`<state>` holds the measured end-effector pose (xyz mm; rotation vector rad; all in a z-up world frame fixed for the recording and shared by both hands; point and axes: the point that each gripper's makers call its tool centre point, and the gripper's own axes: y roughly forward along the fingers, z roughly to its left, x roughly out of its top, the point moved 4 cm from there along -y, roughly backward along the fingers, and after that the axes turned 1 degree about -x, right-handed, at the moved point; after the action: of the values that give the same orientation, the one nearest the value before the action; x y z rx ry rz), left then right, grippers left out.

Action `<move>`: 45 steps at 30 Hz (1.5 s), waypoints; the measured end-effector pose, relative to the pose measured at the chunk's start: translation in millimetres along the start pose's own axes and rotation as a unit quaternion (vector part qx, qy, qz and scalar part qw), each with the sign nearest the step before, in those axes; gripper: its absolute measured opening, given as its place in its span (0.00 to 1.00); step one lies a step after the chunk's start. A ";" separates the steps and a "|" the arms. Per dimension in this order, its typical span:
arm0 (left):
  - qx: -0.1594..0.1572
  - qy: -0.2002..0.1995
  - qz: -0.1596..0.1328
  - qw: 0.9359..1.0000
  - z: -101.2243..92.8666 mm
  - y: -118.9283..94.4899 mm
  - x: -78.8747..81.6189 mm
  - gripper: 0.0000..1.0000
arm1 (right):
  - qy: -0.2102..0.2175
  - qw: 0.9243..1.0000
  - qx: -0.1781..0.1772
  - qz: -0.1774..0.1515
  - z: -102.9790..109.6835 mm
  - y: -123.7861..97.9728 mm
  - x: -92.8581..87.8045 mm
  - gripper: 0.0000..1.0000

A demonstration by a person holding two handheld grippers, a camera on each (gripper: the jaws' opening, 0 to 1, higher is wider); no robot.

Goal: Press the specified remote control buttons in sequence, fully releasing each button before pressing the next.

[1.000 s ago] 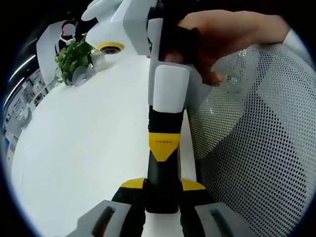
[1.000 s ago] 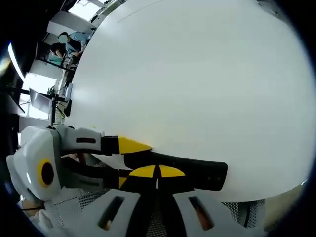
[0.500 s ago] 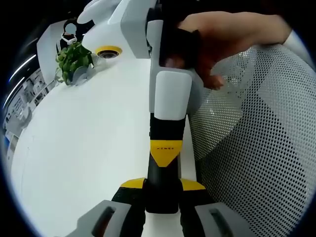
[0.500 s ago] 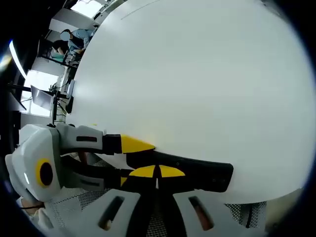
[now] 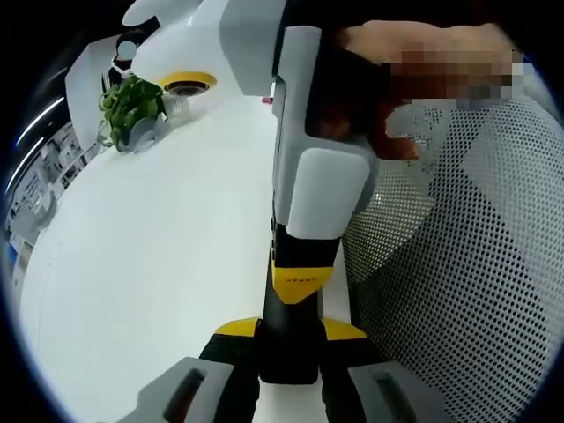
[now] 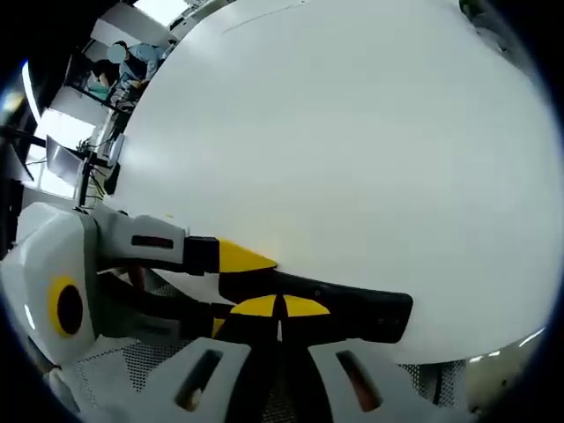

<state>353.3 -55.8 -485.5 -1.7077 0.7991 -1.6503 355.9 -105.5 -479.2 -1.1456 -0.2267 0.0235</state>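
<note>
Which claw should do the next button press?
Right. The right claw is shut, its tip right at the black remote, probably ready to press. The left claw is clamped on the remote, busy holding it.

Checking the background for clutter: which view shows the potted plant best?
The left gripper view: the potted plant stands clearly at the far end of the white table. The right gripper view gives mostly bare table; I can't make out the plant there.

White table [image 5: 159,264], green plant [image 5: 130,99] in a grey pot beside a yellow-ringed disc [image 5: 187,85], white mesh chair [image 5: 458,264] — black-dotted, black remote [image 6: 344,310], yellow-tipped grey jaws.
</note>
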 end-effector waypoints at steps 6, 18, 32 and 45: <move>0.003 -0.002 -0.004 1.000 -0.1 -0.3 -0.3 0.25 | 0.019 0.999 0.024 0.012 -3.8 0.5 2.9 0.00; 0.002 -0.002 -0.010 1.000 0.3 -0.3 -0.9 0.25 | 0.101 0.993 0.065 -0.002 -8.8 -5.5 3.2 0.00; 0.001 0.001 -0.005 1.000 0.0 0.0 -0.2 0.25 | 0.053 0.997 0.055 0.015 -0.2 -2.2 -2.5 0.00; -0.003 0.002 -0.003 1.000 0.6 0.6 0.2 0.25 | 0.036 0.998 0.042 0.017 1.3 -0.6 -1.9 0.00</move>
<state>353.9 -56.3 -485.9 -1.7122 0.8020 -1.6569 353.7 -104.8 -478.5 -1.0645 -0.1406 0.0214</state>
